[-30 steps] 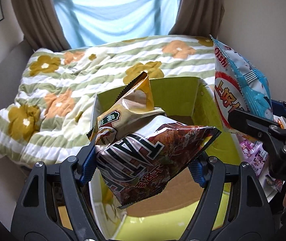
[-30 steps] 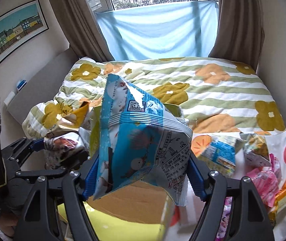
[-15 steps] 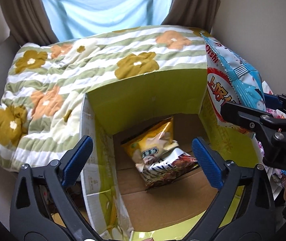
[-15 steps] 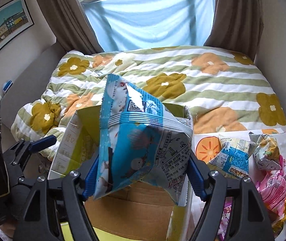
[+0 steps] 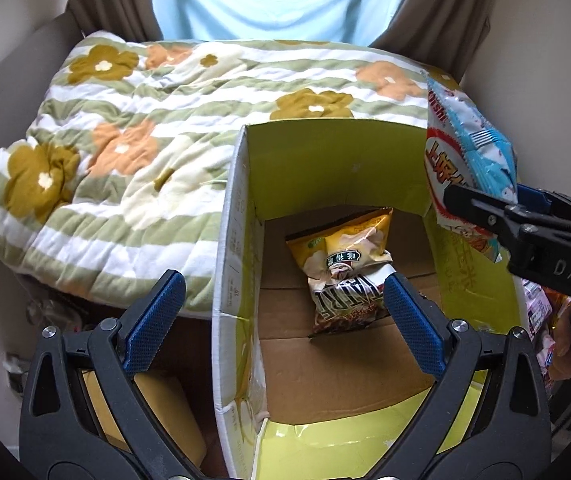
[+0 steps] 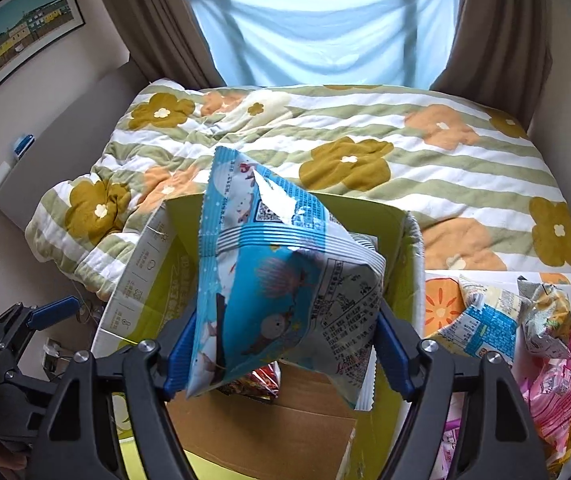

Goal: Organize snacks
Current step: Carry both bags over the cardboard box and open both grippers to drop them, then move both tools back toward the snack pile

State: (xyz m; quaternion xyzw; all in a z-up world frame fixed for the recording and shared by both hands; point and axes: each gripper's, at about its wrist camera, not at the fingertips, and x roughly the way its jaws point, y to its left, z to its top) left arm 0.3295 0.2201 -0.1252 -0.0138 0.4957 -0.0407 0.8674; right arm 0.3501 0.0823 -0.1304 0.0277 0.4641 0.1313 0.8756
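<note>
At the bottom of the frame the left gripper (image 5: 283, 316) now stands wide apart and empty; its two bags (image 5: 345, 268) have dropped into the green box (image 5: 229, 216). Further right, the right gripper (image 6: 285, 354) clamps the blue bag (image 6: 281, 280) above the box, next to go in.

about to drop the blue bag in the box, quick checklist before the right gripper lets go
1. Right gripper clamped on the blue snack bag: ok.
2. Bag over the open cardboard box: ok; it hangs above the opening in the right wrist view.
3. Left gripper clear of the drop: ok; jaws open, nothing between them.
4. Room on the box floor: ok; only the yellow bag and dark bag lie there.
5. Box standing steady: cannot tell.
</note>
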